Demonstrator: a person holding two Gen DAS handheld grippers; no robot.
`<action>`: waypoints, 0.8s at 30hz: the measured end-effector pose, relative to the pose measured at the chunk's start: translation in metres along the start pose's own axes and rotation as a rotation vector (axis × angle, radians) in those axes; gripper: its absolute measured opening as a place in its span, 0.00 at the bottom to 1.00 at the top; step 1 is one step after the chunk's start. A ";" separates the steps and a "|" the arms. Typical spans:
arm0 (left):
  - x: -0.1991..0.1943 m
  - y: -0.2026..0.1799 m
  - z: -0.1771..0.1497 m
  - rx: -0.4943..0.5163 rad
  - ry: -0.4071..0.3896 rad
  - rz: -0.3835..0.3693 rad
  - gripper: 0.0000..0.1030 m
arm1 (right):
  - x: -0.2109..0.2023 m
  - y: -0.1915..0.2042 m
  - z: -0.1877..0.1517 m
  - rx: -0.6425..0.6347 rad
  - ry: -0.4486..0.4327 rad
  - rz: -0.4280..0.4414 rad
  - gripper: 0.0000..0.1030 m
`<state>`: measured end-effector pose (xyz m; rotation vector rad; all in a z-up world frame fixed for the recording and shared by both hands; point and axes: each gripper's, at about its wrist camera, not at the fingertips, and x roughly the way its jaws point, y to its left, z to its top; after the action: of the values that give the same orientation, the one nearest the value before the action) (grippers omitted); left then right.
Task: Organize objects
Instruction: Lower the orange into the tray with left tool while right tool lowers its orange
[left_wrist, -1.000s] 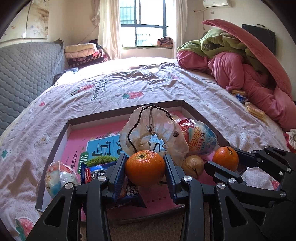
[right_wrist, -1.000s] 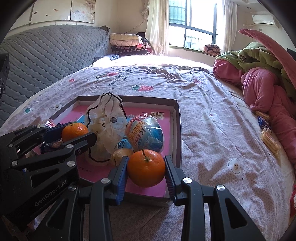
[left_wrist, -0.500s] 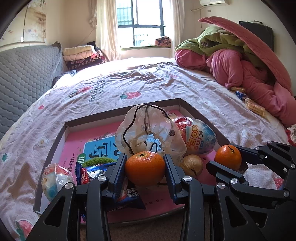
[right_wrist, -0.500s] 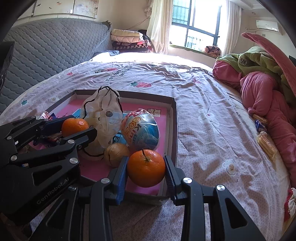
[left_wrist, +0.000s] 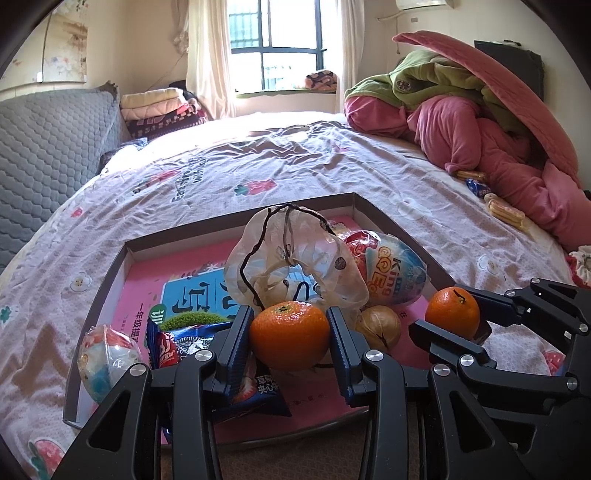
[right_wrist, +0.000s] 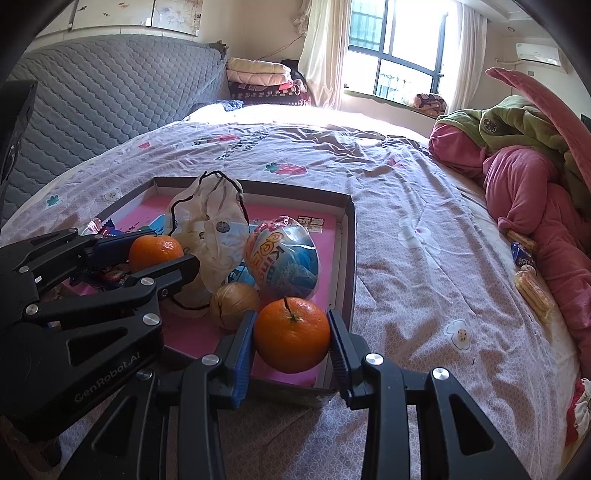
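Both grippers, left (left_wrist: 291, 341) and right (right_wrist: 291, 336), stay clamped on oranges (left_wrist: 290, 339) (right_wrist: 291, 335) and have edged lower over the tray's (right_wrist: 349, 236) 6 o'clock edge, so release looks near.

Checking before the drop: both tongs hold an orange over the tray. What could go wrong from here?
1. The left tongs hold an orange right by the plastic bag; its black cord could snag a finger.
2. The right tongs hold their orange near the tray wall; released there, it may roll onto the bedsheet.
3. The tray is crowded with a walnut and toy egg; little flat room.
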<state>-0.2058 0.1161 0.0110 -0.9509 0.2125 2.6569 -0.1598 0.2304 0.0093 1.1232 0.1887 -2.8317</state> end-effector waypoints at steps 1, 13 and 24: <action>0.000 0.000 0.000 0.001 0.000 0.001 0.40 | 0.000 0.000 0.000 -0.001 0.001 0.001 0.37; 0.002 -0.006 -0.001 0.025 0.005 0.003 0.40 | -0.005 0.000 -0.002 -0.014 -0.006 0.008 0.37; 0.003 -0.008 -0.002 0.028 0.010 -0.011 0.40 | -0.006 -0.001 -0.002 -0.022 -0.011 0.014 0.37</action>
<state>-0.2045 0.1237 0.0075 -0.9539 0.2449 2.6325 -0.1539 0.2321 0.0121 1.0996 0.2106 -2.8162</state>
